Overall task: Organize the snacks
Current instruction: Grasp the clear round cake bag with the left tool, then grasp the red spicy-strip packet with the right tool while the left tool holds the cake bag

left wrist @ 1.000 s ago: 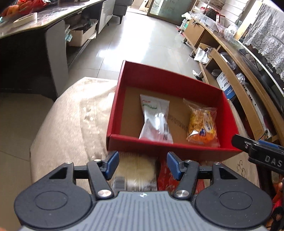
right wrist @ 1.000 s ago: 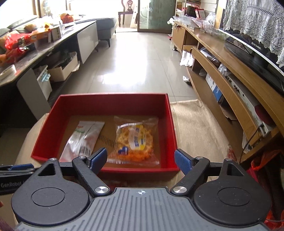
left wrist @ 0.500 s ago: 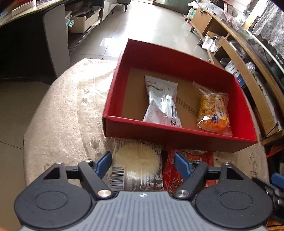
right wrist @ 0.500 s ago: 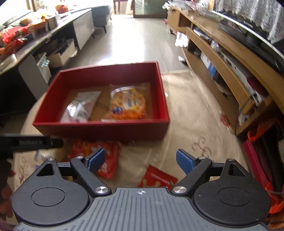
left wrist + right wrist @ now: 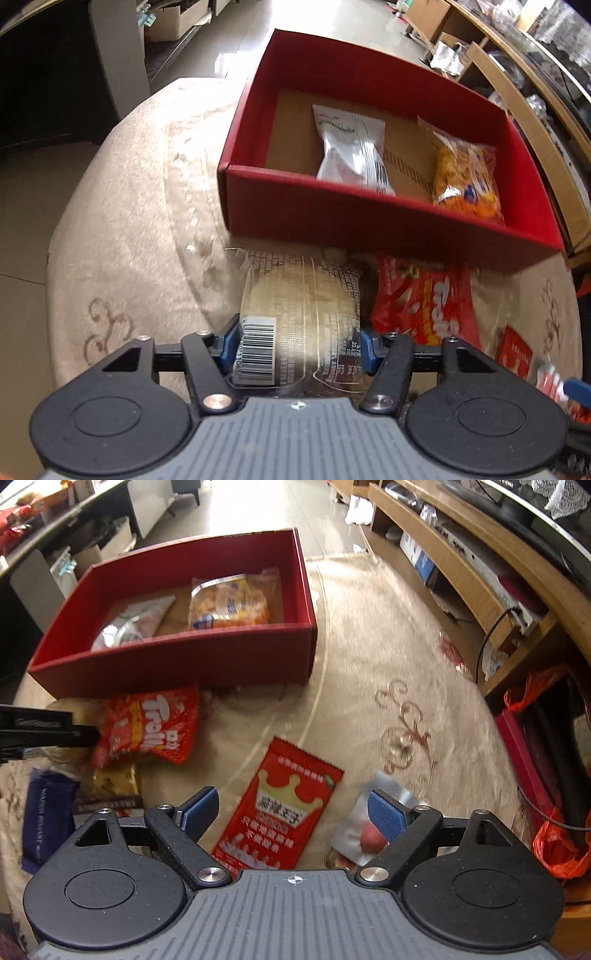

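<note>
Left tongs (image 5: 299, 341) closing on the clear rice-cake packet (image 5: 299, 306) between its pads, red box (image 5: 369, 225) just ahead; squeeze lightly, lift clear of the wall; right tongs (image 5: 293, 812) wide, empty over the red sachet (image 5: 280, 808).

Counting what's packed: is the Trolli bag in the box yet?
Out. The Trolli bag lies on the cloth before the red box.

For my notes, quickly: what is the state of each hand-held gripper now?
Left hand-held gripper: closing on the clear rice-cake packet.
Right hand-held gripper: open, holding nothing.
</note>
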Demonstrator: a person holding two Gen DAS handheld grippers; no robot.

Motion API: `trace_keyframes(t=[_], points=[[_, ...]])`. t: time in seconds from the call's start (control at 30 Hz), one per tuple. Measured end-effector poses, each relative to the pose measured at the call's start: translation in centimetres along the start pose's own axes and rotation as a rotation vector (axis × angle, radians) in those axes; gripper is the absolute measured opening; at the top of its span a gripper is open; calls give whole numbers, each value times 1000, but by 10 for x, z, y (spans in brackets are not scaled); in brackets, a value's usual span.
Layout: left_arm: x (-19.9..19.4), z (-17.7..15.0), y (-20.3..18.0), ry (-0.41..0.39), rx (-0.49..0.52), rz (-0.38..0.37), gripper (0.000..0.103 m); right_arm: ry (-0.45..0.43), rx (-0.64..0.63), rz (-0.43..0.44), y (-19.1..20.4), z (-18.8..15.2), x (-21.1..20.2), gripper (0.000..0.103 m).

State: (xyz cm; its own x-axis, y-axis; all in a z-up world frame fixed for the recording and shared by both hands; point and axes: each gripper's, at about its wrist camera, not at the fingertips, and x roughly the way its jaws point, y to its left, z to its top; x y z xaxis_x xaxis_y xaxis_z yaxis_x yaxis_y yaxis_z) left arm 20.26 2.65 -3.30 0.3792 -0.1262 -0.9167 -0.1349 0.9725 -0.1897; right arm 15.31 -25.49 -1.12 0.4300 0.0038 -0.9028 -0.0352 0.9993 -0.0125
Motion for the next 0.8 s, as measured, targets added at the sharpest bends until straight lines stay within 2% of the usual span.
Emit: trace_keyframes(t=[0.1,0.3,0.43,0.53,0.7,0.8], points=[[-8,-9,3,3,16,-21,55,23,13,-18,-1,-3,8,92],[-18,-22,9,13,40,-62,55,68,75,7,4,-10,26,92],[-14,-19,8,14,28,-64,58,65,95,1,14,-14,34,93],[-8,-17,4,14,38,-51,62,48,57,-18,26,-19,38,93],[-5,-17,7,33,27,-61,69,33,-32,37,34,-24,27,65],[-8,-19,11,46,19,-67,70,58,-80,46,36,-31,21,61]])
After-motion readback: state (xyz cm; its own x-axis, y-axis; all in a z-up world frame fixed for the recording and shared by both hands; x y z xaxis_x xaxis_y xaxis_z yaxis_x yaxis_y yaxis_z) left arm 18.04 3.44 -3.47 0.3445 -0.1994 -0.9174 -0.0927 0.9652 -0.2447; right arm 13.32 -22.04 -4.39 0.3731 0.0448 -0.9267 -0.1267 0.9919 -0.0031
